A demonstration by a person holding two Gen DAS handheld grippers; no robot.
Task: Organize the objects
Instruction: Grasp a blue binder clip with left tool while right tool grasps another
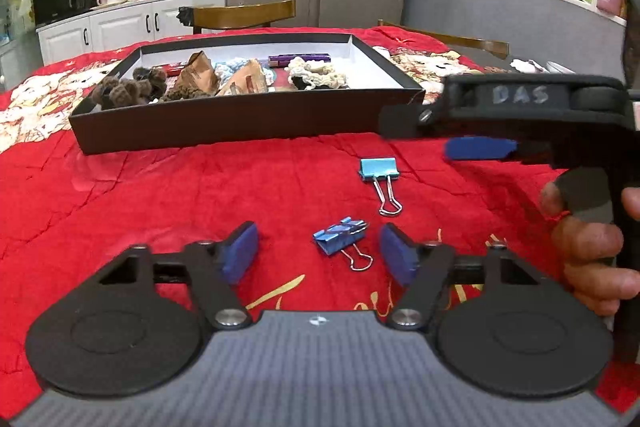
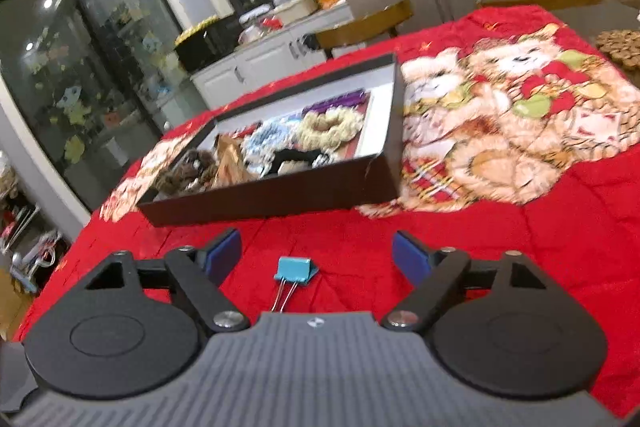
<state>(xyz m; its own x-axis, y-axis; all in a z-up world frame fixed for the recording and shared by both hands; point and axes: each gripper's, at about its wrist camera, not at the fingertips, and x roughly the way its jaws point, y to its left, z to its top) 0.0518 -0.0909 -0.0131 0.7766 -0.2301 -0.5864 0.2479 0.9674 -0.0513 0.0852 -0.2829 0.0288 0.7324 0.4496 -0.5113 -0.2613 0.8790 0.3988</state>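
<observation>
Two blue binder clips lie on the red quilted cloth (image 1: 160,187). The darker, patterned clip (image 1: 340,235) rests between the blue pads of my left gripper (image 1: 318,251), nearer the right pad; neither pad touches it and the jaws stand open. The light blue clip (image 1: 378,169) lies farther off, under the right gripper's blue pad (image 1: 480,149). In the right wrist view that same light blue clip (image 2: 296,270) sits between the fingers of my right gripper (image 2: 318,257), which is open and apart from it. Behind stands a shallow black box (image 1: 240,125) (image 2: 272,199) holding crocheted pieces and packets.
A person's hand (image 1: 588,239) grips the right tool's handle. Wooden chairs (image 1: 244,15) stand at the table's far edge, with white cabinets (image 1: 120,27) beyond. A woven brown mat (image 2: 620,47) lies at the far right. Bare red cloth surrounds the clips.
</observation>
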